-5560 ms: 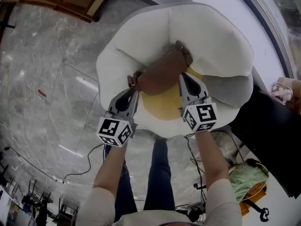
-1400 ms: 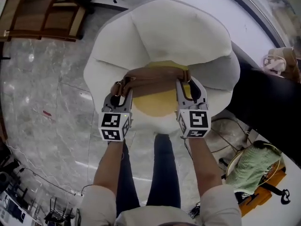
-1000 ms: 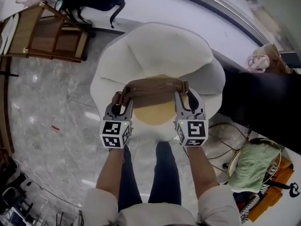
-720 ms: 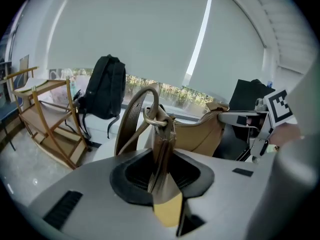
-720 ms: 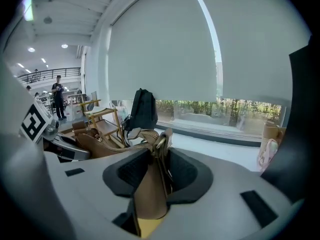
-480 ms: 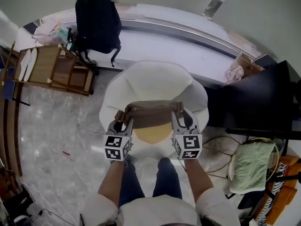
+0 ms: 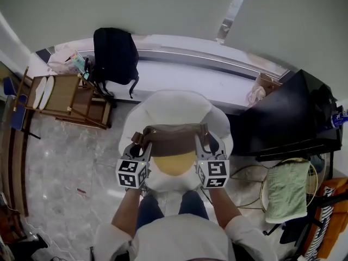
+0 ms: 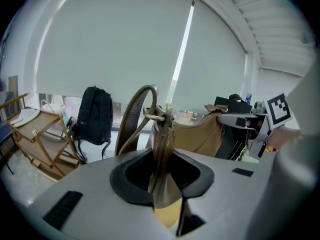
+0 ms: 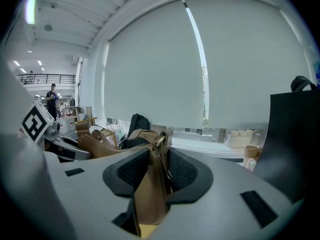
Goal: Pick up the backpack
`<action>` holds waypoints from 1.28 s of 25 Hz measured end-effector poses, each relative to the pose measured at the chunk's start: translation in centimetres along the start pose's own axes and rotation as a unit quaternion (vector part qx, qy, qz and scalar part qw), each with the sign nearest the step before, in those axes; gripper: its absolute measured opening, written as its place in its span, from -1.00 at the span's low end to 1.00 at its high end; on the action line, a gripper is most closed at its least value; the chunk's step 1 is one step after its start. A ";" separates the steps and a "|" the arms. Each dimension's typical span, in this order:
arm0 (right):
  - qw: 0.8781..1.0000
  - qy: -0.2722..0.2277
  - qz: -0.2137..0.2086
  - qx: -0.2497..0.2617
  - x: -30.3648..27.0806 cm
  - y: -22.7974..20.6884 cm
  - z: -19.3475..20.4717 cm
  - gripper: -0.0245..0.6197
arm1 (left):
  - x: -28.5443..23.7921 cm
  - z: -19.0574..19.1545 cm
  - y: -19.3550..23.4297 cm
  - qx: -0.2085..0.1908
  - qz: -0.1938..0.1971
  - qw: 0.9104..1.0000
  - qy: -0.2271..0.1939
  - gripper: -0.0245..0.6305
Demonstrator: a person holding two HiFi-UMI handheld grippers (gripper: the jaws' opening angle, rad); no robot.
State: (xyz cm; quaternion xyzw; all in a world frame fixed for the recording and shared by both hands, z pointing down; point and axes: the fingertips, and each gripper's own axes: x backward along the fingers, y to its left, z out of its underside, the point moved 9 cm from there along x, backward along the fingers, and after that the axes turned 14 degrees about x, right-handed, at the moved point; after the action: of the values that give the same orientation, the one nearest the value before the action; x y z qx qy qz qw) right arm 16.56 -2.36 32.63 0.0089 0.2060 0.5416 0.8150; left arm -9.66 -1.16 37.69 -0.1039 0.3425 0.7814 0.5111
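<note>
While 1 second ago the head view had the brown backpack (image 7: 173, 140) low over the white chair (image 7: 179, 105), it now hangs well clear of the seat, slung between the left gripper (image 7: 142, 144) and right gripper (image 7: 205, 141). The left gripper view shows its jaws partly closed, pinching the ringed strap end (image 8: 161, 149). The right gripper view shows the same narrow clamp on the backpack's other end, so the pick-up looks essentially done.

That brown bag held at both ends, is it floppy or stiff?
Probably soft: the brown bag folds flat where the jaws pinch it. It spans the left gripper and right gripper without much droop, so likely light.
</note>
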 end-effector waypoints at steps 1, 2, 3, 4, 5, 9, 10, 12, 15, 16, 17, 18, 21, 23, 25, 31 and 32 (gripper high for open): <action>1.000 -0.004 0.002 0.001 0.5 -0.1 -0.7 -0.47 | 0.5 -0.5 -0.4 -0.002 0.001 1.000 -0.001 -0.60; 1.000 -0.008 0.004 0.004 1.0 -0.2 -1.2 -0.47 | 1.0 -0.9 -0.9 -0.004 0.002 1.000 -0.002 -0.59; 1.000 -0.010 0.005 0.006 1.5 -0.3 -1.7 -0.47 | 1.6 -1.3 -1.2 -0.006 0.003 1.000 -0.003 -0.59; 1.000 -0.012 0.006 0.007 2.0 -0.3 -2.2 -0.47 | 2.1 -1.6 -1.6 -0.008 0.004 1.000 -0.004 -0.59; 1.000 -0.014 0.007 0.008 2.4 -0.3 -2.6 -0.47 | 2.6 -1.9 -1.8 -0.010 0.005 1.000 -0.005 -0.59; 1.000 -0.024 0.012 0.007 3.7 -0.2 -4.2 -0.47 | 4.2 -3.2 -2.6 -0.020 0.009 1.000 -0.014 -0.59; 1.000 -0.027 0.013 0.008 4.0 -0.2 -4.6 -0.47 | 4.6 -3.5 -2.8 -0.021 0.010 1.000 -0.017 -0.59; 0.999 -0.034 0.016 0.010 4.7 -0.2 -5.4 -0.47 | 5.4 -4.0 -3.2 -0.025 0.011 0.999 -0.024 -0.59; 0.999 -0.047 0.020 0.011 5.7 -0.3 -6.4 -0.47 | 6.3 -4.8 -3.9 -0.035 0.014 0.999 -0.034 -0.59; 0.998 -0.050 0.021 0.012 6.1 -0.4 -6.7 -0.47 | 6.5 -5.0 -4.2 -0.038 0.015 0.998 -0.037 -0.60; 0.998 -0.053 0.021 0.012 6.4 -0.5 -6.9 -0.47 | 6.8 -5.1 -4.4 -0.040 0.015 0.998 -0.039 -0.60; 0.998 -0.055 0.022 0.012 6.7 -0.5 -7.1 -0.47 | 7.0 -5.3 -4.6 -0.043 0.016 0.998 -0.041 -0.60; 0.998 -0.062 0.027 0.012 7.1 -0.6 -7.5 -0.47 | 7.4 -5.9 -5.0 -0.050 0.019 0.997 -0.047 -0.60; 0.997 -0.066 0.029 0.013 7.3 -0.5 -7.9 -0.47 | 7.7 -6.1 -5.1 -0.052 0.019 0.997 -0.051 -0.60; 0.997 -0.071 0.030 0.015 7.3 -0.5 -8.3 -0.47 | 7.9 -6.4 -5.1 -0.053 0.021 0.997 -0.055 -0.60; 0.996 -0.081 0.032 0.021 8.2 -0.5 -9.4 -0.47 | 8.8 -6.8 -5.4 -0.052 0.028 0.996 -0.066 -0.60; 0.996 -0.085 0.032 0.023 8.3 -0.4 -9.6 -0.47 | 9.0 -6.9 -5.4 -0.052 0.029 0.996 -0.068 -0.60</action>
State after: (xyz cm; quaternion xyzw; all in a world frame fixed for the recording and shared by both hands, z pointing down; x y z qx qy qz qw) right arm 16.37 2.84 21.04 0.0803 0.1479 0.5600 0.8112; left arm -10.34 2.26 25.58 -0.0673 0.2686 0.8183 0.5037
